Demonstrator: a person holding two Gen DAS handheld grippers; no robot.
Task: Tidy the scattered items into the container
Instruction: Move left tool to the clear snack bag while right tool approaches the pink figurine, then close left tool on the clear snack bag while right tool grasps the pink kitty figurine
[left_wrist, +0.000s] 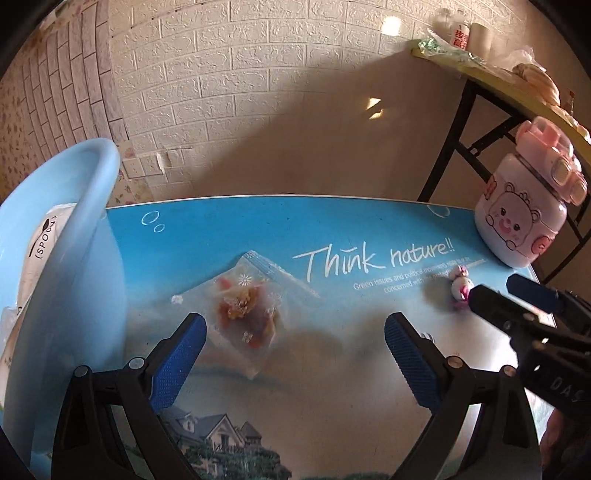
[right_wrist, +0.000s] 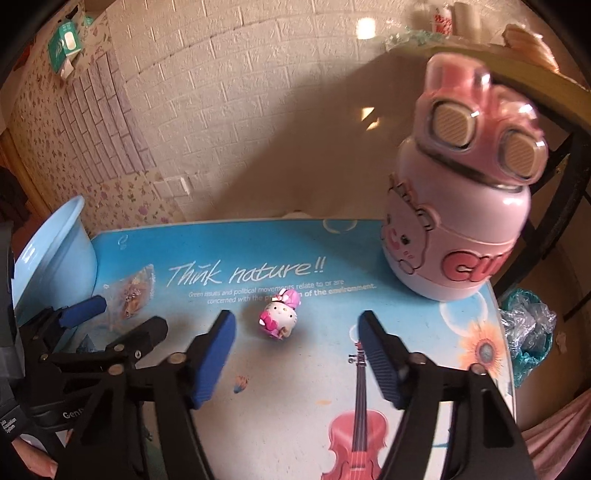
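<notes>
The left gripper is hovering over the blue printed table with its jaws standing wide apart and nothing between the blue pads. A clear zip bag of snacks is lying flat on the table just ahead of its left pad, partly reaching in between the two fingers but touching neither. Off to this gripper's left, the light blue plastic basin is sitting on the table edge, with a white packet marked "SPOON" already leaning inside it.

The right gripper is also standing apart, empty. A small pink-and-white cat figurine is lying on the table just ahead of its fingertips, nearer the left pad and not yet between them. Farther ahead and to this gripper's right, a pink bear-themed water bottle is standing upright near the table's far corner.

Both grippers are pointing down at the table side by side, each showing at the edge of the other's view.
</notes>
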